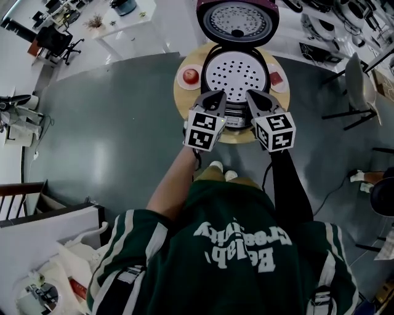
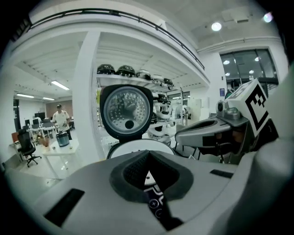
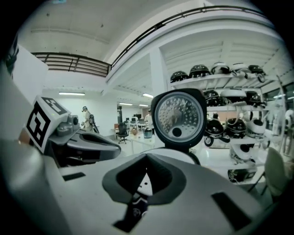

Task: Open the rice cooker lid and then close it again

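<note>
The rice cooker (image 1: pixel 234 77) stands on a round wooden table (image 1: pixel 182 101) with its lid (image 1: pixel 237 18) swung up and back. A white perforated tray shows inside the pot. The lid's round metal inner plate faces me in the left gripper view (image 2: pixel 126 110) and the right gripper view (image 3: pixel 179 118). My left gripper (image 1: pixel 215 95) and right gripper (image 1: pixel 253 95) hover side by side just above the cooker's front edge. Both gripper views show jaws pressed together, left gripper (image 2: pixel 148 158) and right gripper (image 3: pixel 144 160), with nothing held. Each sees the other gripper beside it.
A plate with a red apple (image 1: pixel 191 75) sits left of the cooker and a small dish with something red (image 1: pixel 276 78) sits right of it. A chair (image 1: pixel 357 80) stands to the right, a white table (image 1: pixel 123 27) back left. Shelves of cookers (image 3: pixel 216 69) stand behind.
</note>
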`<state>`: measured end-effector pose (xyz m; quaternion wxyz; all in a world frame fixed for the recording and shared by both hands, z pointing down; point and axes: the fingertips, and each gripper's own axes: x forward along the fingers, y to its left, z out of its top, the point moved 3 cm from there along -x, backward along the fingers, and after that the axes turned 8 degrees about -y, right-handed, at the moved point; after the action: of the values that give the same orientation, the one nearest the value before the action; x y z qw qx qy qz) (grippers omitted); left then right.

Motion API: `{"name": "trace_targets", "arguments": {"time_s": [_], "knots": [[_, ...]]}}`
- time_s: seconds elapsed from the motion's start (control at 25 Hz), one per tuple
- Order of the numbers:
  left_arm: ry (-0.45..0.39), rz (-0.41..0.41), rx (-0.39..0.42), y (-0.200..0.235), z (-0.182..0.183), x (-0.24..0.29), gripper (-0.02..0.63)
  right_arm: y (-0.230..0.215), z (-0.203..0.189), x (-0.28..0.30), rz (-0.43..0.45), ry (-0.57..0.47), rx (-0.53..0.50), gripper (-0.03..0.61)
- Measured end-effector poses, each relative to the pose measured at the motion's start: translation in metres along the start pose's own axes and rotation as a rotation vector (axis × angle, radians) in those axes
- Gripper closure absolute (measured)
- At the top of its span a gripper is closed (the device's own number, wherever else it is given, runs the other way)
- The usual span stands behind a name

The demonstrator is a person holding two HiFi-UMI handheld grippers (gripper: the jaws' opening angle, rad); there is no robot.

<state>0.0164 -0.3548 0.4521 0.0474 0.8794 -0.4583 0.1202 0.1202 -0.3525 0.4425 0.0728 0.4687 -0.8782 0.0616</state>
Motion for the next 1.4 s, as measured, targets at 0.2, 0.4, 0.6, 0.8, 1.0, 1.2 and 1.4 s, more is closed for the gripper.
{"name": "trace_targets", "arguments": {"time_s": [0.2,0.4,0.6,0.8,1.0,1.2,1.4], "knots": [[-0.083,-0.023,0.023,0.029,0.055,0.013,0.617,-0.031,0.051,0.010,-0.074,-0.095,-0.019,0.573],[-0.195,-0.028,0.022,0.068,0.117,0.034,0.617,-0.072,0.112,0.030,-0.161,-0.168,-0.057,0.572],[-0.288,-0.001,0.049,0.110,0.175,0.062,0.617,-0.106,0.179,0.059,-0.230,-0.246,-0.119,0.568],[-0.354,-0.006,0.080,0.143,0.225,0.092,0.617,-0.132,0.231,0.088,-0.260,-0.294,-0.186,0.565],[-0.381,-0.043,0.162,0.154,0.260,0.120,0.617,-0.151,0.252,0.116,-0.257,-0.249,-0.255,0.549],[-0.335,-0.102,0.182,0.155,0.260,0.150,0.617,-0.170,0.243,0.137,-0.272,-0.185,-0.245,0.552],[-0.311,-0.088,0.173,0.163,0.249,0.158,0.617,-0.176,0.228,0.145,-0.276,-0.152,-0.209,0.562]]}}
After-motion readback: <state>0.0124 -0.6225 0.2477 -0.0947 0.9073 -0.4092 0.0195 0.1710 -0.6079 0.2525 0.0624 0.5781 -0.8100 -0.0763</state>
